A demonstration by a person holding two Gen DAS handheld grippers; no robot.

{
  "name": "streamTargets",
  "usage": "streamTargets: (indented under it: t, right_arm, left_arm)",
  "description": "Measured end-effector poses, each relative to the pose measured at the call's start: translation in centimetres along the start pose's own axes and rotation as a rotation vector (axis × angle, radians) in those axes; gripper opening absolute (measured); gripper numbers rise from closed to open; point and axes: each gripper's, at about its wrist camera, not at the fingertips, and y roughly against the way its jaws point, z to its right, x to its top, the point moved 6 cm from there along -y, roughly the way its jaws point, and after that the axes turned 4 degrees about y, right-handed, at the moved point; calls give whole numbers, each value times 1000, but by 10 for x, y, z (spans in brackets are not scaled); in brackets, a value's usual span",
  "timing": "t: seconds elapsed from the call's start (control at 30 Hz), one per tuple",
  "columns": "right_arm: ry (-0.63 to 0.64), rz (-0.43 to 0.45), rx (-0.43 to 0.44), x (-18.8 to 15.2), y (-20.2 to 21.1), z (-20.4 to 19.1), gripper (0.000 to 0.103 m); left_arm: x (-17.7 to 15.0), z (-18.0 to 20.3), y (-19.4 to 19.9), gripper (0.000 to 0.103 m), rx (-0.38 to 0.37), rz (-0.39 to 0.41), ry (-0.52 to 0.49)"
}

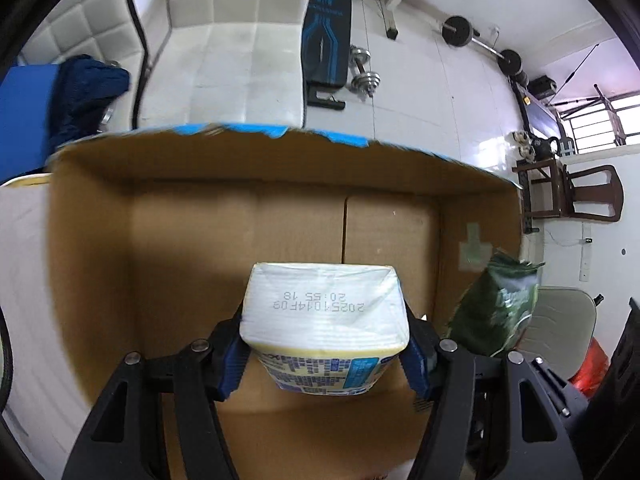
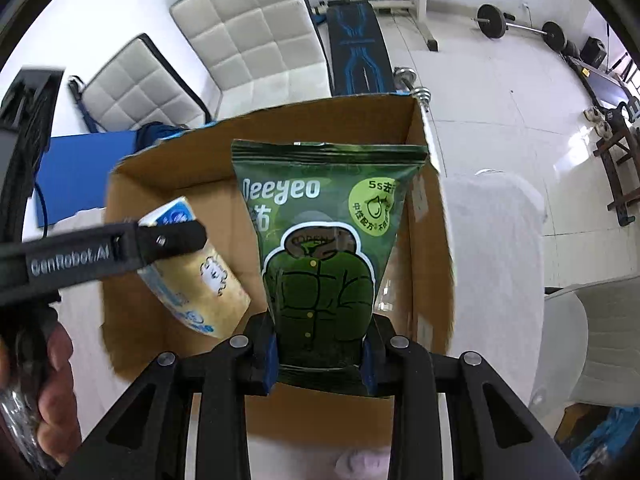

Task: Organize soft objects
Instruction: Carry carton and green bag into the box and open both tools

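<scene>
Your left gripper (image 1: 324, 354) is clamped on a tissue pack (image 1: 325, 312), its blue pads pressing both sides; you hold the pack over the open cardboard box (image 1: 92, 208), printed date code facing the camera. Your right gripper (image 2: 319, 366) is closed around the bottom of a green pouch (image 2: 326, 240), upright above the same box; seen from the right wrist, the tissue pack hangs tilted just left of the pouch.
</scene>
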Motion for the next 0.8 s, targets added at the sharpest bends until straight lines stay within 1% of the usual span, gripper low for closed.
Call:
streamTargets:
  t: [0.17,0.27,0.33,0.4,0.43,0.47,0.5,0.53,0.63,0.7,0.73,0.8]
  right_arm:
    - [5,-47,-42,18,-44,12,33]
    - [13,-65,-60,25,-63,18,33]
    - [7,-79,-56,28,-71,20,35]
    - [1,-87,-41,28,-73,20,38]
    - [-7,-85,-39,27,-74,22,40]
    - [-11,-83,-46,28,-74,22,48]
    - [-10,-78,-44,28,-75,22,53]
    - [-10,-79,-39,28,-75,22,55]
    - [-6,-72,-55,26,-70,18,63]
    - [0,-71,-67,23,-65,14,73]
    - [-3,-67,-68,21,-62,13,76]
    - [-3,-62,-71,17,-57,10,92]
  left_arm:
    - [19,2,-30,62,-11,-54,-9]
    - [27,6,-40,62,0,-50,-16]
    - [27,6,-42,62,12,-55,-13]
    - [26,9,-41,62,20,-54,-28]
    - [25,10,-40,63,28,-40,-36]
    - [24,10,-38,67,45,-28,-49]
    - [23,10,-39,70,57,-25,-58]
    - [21,10,-36,74,69,-18,-67]
    - [16,4,-31,83,99,5,-76]
    - [11,-2,-28,86,122,23,-76]
    - [8,-4,-26,87,128,32,-81]
    - [1,-9,-21,91,141,50,-81]
